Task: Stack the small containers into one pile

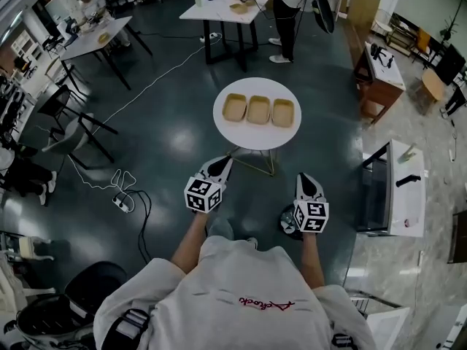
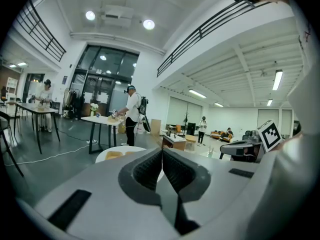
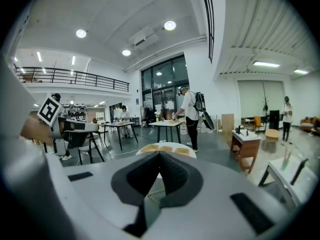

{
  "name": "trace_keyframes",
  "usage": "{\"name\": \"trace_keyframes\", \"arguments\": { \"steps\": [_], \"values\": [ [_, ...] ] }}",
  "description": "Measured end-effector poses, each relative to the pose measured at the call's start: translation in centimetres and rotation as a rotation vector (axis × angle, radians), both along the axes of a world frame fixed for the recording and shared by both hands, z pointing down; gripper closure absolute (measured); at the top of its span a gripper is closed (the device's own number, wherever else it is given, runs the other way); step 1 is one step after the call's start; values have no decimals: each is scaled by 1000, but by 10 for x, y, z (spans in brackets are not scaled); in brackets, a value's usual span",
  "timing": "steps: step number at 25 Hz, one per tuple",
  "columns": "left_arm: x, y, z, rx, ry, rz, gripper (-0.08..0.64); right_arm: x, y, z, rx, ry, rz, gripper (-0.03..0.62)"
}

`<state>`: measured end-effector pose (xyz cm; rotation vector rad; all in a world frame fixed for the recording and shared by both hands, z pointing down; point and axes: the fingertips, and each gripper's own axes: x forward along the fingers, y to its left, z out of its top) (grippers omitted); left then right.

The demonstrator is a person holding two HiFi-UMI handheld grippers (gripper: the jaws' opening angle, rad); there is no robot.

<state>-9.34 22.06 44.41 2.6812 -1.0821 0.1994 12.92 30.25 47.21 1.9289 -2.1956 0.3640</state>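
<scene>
The dark polished floor (image 1: pixel 168 108) took up most of the head view, and the round white table (image 1: pixel 255 138) stood at twelve o'clock from the person, well apart from both grippers, with open floor between. Around it the room was loose. A long white table (image 1: pixel 219 9) with someone working at it lay far off at twelve, a low wooden bench (image 1: pixel 379 79) sat at two, a white cabinet (image 1: pixel 398 188) at three, and a chair (image 1: pixel 73 130) at ten. A power strip (image 1: pixel 122 203) with its cable lay on the floor at nine, clear of the direct path. The left gripper (image 1: pixel 221 165) and right gripper (image 1: pixel 307 178) were held out low in front of the torso, each with its jaws pressed together on nothing. The three small containers sat apart in a row across the tabletop, left container (image 1: pixel 234 108), middle container (image 1: pixel 258 109) and right container (image 1: pixel 283 113), none nested. By my judgement the stacking had not begun and this was the approach. The next move called for stepping up to the table's near edge, spreading one set of jaws, and taking an end container by its rim to set it into its neighbour. The tabletop's rim lay close behind the row, so a shove risked sliding one off.
</scene>
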Motion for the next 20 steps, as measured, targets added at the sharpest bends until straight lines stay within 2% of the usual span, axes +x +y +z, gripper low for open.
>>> {"name": "trace_keyframes", "arguments": {
  "steps": [5,20],
  "values": [
    [12,3,5,-7,16,18,546,3,4,9,-15,7,1,572],
    [-7,-27,18,-28,34,-30,546,-11,-33,15,-22,16,-32,572]
  ]
}}
